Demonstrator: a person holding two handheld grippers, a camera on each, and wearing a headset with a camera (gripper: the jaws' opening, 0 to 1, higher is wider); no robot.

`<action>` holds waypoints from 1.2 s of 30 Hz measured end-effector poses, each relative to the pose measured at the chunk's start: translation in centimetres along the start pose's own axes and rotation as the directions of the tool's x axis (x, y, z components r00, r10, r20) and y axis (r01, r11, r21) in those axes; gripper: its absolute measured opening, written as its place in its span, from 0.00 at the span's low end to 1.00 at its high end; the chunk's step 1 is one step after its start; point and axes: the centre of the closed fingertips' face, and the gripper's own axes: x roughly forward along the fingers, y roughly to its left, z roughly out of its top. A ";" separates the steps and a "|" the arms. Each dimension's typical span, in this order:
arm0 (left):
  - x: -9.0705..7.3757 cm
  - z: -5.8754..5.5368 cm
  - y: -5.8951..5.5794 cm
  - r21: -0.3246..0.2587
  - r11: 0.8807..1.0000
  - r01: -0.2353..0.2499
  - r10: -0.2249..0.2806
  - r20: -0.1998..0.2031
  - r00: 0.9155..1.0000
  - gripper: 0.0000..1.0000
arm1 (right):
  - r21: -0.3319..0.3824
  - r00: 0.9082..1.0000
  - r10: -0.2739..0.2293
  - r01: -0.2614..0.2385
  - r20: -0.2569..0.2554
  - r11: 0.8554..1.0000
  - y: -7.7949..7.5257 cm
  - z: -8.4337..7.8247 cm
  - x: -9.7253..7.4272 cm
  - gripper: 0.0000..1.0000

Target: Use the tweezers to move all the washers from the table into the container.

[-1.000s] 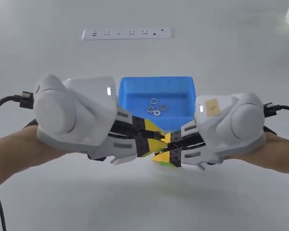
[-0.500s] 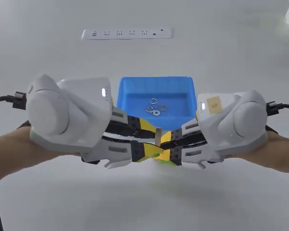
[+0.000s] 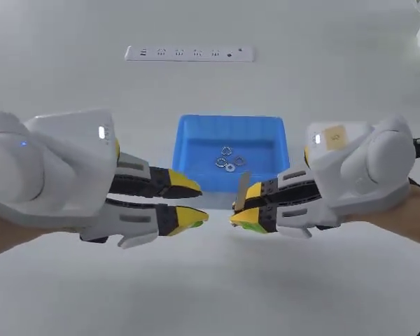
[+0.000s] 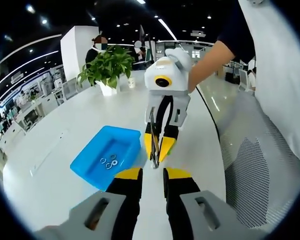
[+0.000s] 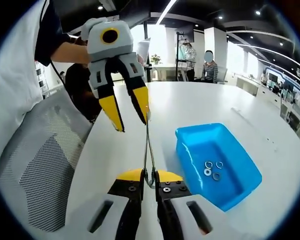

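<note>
The right gripper has its jaws closed on the tweezers. The thin tool stands out from between the jaws and points toward the left gripper. The left gripper holds nothing, and its yellow jaws stand apart with a clear gap between them. In the head view the two grippers face each other tip to tip above the white table. They are near each other but not touching, and they are just in front of the blue container. A few washers lie close together on the bottom of the container, near its middle. In the right gripper view the far end of the tweezers comes just beside one jaw of the left gripper, but I cannot tell whether they touch. A white power strip lies on the table behind the container, well apart from it.
</note>
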 end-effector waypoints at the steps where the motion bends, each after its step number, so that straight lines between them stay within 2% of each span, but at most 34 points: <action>1: -0.2 -0.5 0.6 0.001 0.999 -0.035 0.035 -0.016 0.999 0.26 | -0.006 1.000 0.005 -0.005 0.000 1.000 0.1 0.2 -0.3 0.09; 4: -0.5 -1.5 0.6 -0.017 0.999 -0.043 0.043 -0.044 0.998 0.31 | -0.020 1.000 0.016 -0.016 -0.003 1.000 0.3 0.7 -0.8 0.09; 6: -0.7 -1.8 0.5 -0.037 0.998 -0.046 0.044 -0.043 0.998 0.32 | -0.030 1.000 0.019 -0.019 -0.004 0.999 0.4 1.1 -1.3 0.09; 10: -0.9 -1.9 0.7 -0.071 0.995 -0.076 0.074 -0.031 0.997 0.42 | -0.054 1.000 -0.005 0.005 0.001 0.999 0.0 2.3 -2.4 0.09; 17: -1.2 -2.0 0.7 -0.129 0.987 -0.093 0.092 -0.013 0.996 0.56 | -0.075 0.998 -0.038 0.041 0.045 0.996 -1.2 5.3 -4.2 0.09; 20: -1.2 -2.8 0.9 -0.171 0.978 -0.121 0.119 -0.024 0.993 0.65 | -0.079 0.996 -0.058 0.063 0.069 0.995 -2.4 6.8 -4.6 0.09; 23: -1.3 -3.3 0.8 -0.199 0.971 -0.130 0.127 -0.027 0.992 0.68 | -0.090 0.994 -0.083 0.089 0.074 0.992 -3.7 7.6 -4.5 0.09; 26: -1.6 -3.1 0.6 -0.234 0.964 -0.126 0.130 0.001 0.991 0.71 | -0.099 0.992 -0.101 0.108 0.071 0.989 -4.9 7.8 -4.1 0.09; 28: -1.6 -3.4 0.4 -0.249 0.960 -0.126 0.129 -0.004 0.992 0.73 | -0.101 0.992 -0.109 0.115 0.067 0.988 -5.7 7.9 -3.7 0.09; 36: -1.8 -3.9 0.3 -0.274 0.953 -0.129 0.132 -0.007 0.991 0.74 | -0.083 0.989 -0.141 0.144 0.042 0.986 -9.4 6.7 -1.7 0.09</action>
